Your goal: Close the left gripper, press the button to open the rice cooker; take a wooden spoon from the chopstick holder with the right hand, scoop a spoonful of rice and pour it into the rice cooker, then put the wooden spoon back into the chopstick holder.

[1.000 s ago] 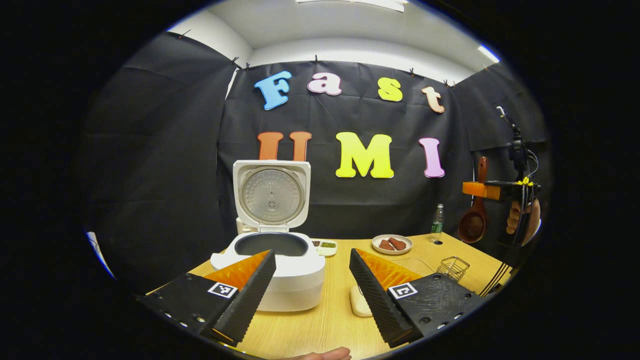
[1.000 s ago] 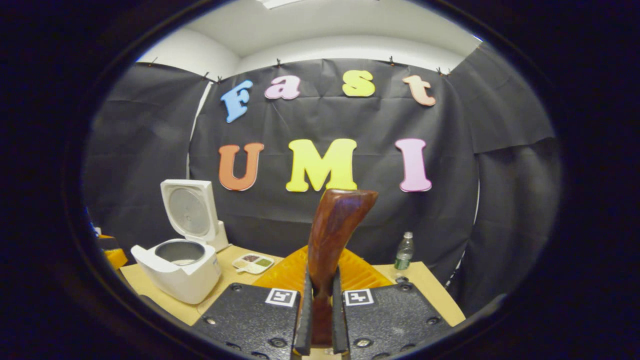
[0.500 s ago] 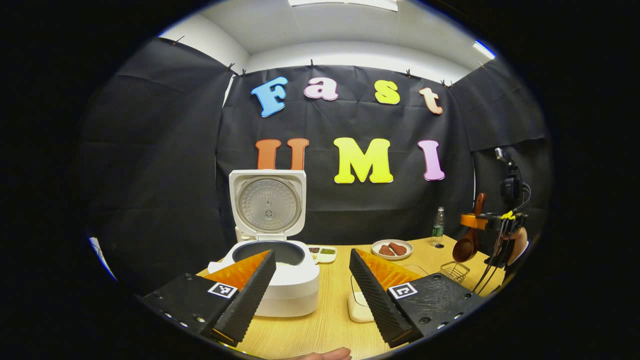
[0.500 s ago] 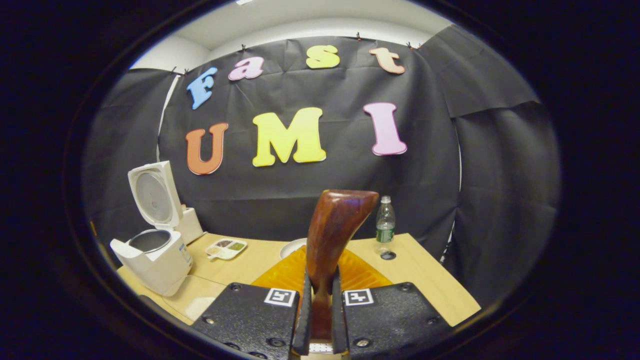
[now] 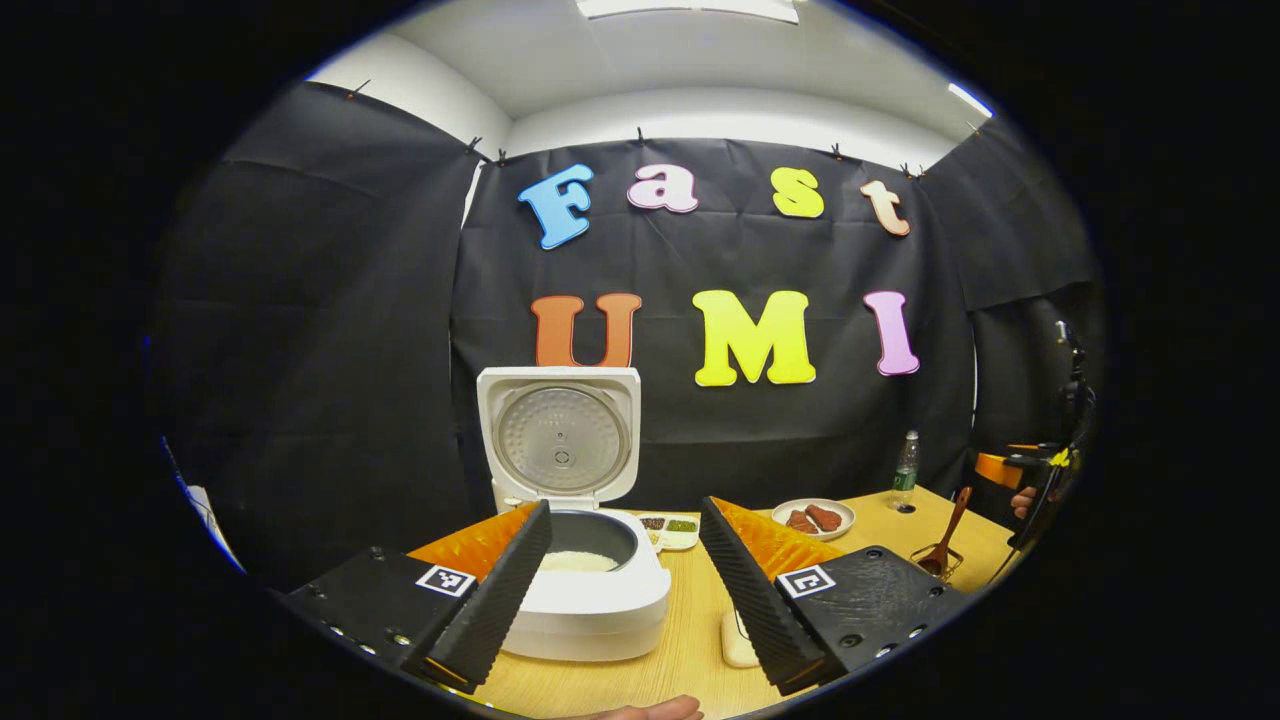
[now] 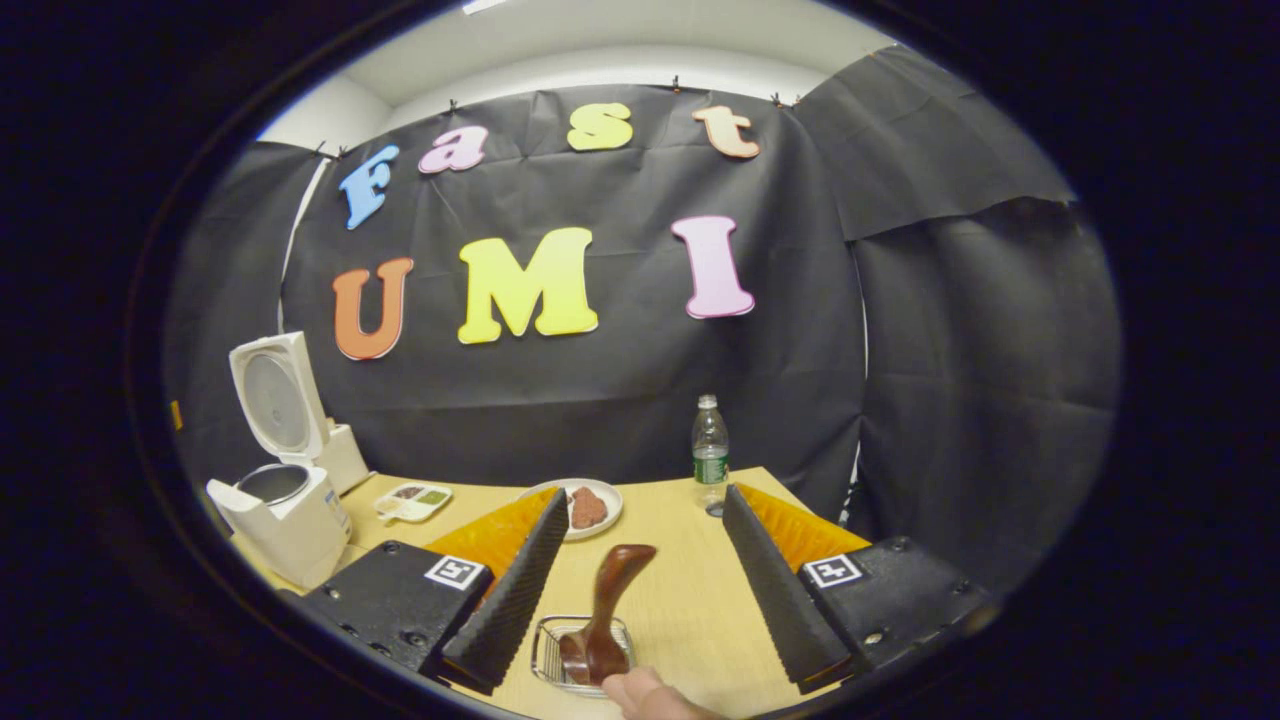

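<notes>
Both sets of jaws stand spread and I'm holding nothing. Between my right gripper point(image 6: 640, 590) fingers the dark brown wooden spoon point(image 6: 603, 616) stands bowl-down in the small wire chopstick holder point(image 6: 583, 655) on the pale wooden bench point(image 6: 690, 600), handle leaning free. It's stiff, light and smooth, I'd say; best pinched mid-handle. My left gripper point(image 5: 625, 580) looks into the open white rice cooker point(image 5: 585, 580), where white rice point(image 5: 577, 561) shows; the right gripper view catches just the pot's rim.
</notes>
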